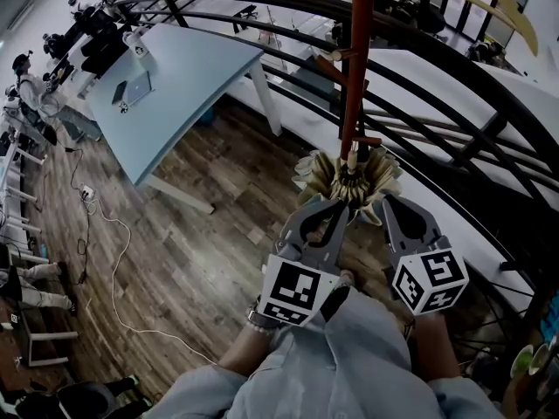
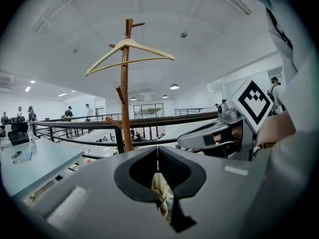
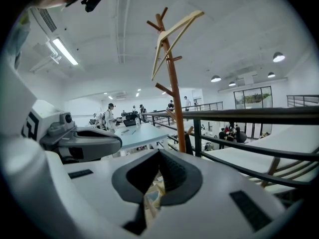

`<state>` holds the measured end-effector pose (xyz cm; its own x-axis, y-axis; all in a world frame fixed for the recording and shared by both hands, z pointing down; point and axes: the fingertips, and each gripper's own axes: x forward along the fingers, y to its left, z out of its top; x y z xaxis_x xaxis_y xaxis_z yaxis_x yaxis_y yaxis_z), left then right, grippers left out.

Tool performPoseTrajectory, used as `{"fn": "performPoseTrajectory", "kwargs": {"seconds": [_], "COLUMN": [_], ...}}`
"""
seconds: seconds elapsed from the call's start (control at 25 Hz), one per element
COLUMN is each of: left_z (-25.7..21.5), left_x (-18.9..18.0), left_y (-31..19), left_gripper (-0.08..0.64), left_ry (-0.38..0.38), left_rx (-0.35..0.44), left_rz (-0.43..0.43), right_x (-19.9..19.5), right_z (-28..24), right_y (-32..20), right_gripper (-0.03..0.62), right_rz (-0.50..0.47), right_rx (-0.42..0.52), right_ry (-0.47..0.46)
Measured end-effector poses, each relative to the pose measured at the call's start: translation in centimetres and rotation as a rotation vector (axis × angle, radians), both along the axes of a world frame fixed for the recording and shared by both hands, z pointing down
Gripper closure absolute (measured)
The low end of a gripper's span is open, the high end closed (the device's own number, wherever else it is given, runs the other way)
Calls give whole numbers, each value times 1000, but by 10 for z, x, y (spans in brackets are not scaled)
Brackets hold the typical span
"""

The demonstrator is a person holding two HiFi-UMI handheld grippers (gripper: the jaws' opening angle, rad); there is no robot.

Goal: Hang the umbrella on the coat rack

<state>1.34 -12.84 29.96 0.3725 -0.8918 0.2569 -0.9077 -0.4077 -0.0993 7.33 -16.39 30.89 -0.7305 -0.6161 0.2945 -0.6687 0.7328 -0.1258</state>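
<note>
Left hand-held gripper (image 1: 341, 208) closed; umbrella (image 1: 349, 178) just beyond tips, seemingly untouched.

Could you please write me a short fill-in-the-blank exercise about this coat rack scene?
1. A wooden ____ hangs high on the coat rack.
2. The jaws of the left gripper and right gripper are ____.
3. The beige, folded ____ shows just beyond both grippers' tips.
4. The table is light ____.
Missing words: hanger, shut, umbrella, blue.

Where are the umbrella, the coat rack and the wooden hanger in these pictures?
Umbrella (image 1: 325, 175): head view, on its folded beige canopy.
Coat rack (image 1: 356, 68): head view, on its brown pole.
Wooden hanger (image 2: 151, 49): left gripper view, on one sloping shoulder.
</note>
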Motion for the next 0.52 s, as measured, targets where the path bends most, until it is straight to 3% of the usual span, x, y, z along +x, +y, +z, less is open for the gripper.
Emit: {"fn": "performPoseTrajectory", "kwargs": {"seconds": [0.52], "left_z": [2], "left_x": [-4], "left_y": [2], "left_gripper": [551], "left_ry": [-5], "left_rx": [-5], "left_rz": [-18], "right_x": [-5], "right_z": [3], "right_y": [1], "right_gripper": [591], "right_rz": [-24], "right_rx": [-5], "right_ry": [8]}}
